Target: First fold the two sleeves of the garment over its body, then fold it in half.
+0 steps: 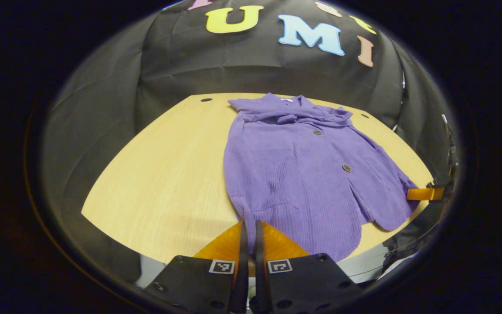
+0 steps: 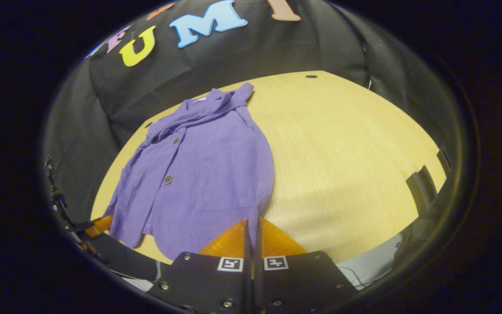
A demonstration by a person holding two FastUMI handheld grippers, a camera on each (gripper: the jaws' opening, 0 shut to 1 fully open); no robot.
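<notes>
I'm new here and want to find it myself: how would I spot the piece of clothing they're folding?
Look at the pale wooden table in front of the black cloth wall. Lying flat on it is the garment, collar toward the wall. It is ribbed purple with dark buttons down its front.

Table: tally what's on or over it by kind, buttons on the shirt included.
Purple shirt: 1
Dark buttons showing on it: 2
Tongs, left and right, jaws closed near the hem: 2
Wooden table: 1
Total: 6
</notes>
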